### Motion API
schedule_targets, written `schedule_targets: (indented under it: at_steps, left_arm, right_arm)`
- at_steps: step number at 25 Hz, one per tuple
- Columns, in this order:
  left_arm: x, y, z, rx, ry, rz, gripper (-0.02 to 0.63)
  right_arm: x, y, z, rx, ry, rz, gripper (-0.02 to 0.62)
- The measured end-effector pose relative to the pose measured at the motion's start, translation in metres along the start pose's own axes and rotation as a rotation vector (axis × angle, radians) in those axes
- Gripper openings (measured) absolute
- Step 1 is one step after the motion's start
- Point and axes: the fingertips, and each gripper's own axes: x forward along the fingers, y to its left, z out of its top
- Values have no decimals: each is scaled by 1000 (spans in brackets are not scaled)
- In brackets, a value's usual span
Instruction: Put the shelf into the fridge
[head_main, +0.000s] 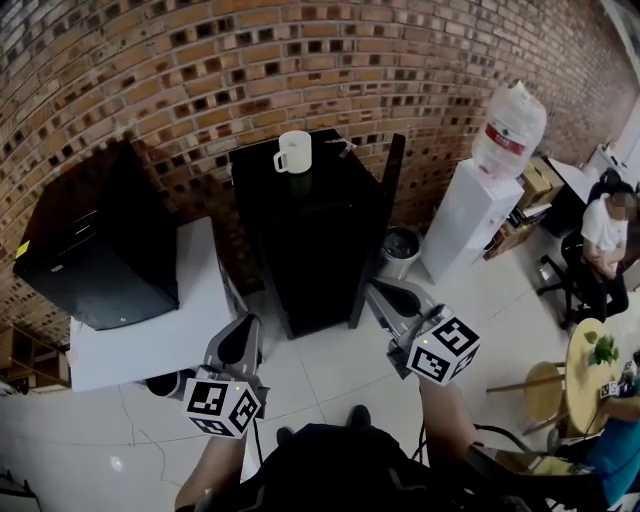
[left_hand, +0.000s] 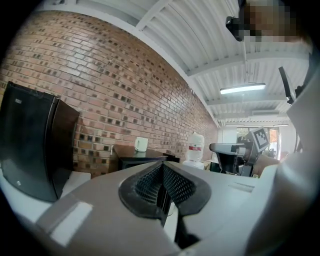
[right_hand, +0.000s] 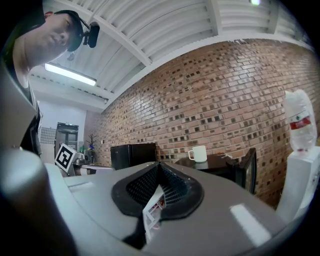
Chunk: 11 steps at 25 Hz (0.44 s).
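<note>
The fridge is a tall black cabinet against the brick wall, with its door swung open on the right. A white mug stands on top of it. No shelf shows in any view. My left gripper is held level in front of the fridge's left side, shut and empty. My right gripper is level near the open door, also shut. A small white printed tag sticks out low between its pads. The fridge's inside is dark and hidden.
A second black box sits on a white table at the left. Right of the fridge are a grey bin and a white water dispenser with a bottle. A seated person and a round table are at far right.
</note>
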Motion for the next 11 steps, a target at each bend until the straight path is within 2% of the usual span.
schedule_targets:
  at_steps: [11]
  left_arm:
    - [-6,-2,-2,-4,0,17,-6]
  right_arm:
    - [-6,2,-2,8,-2,-5,5]
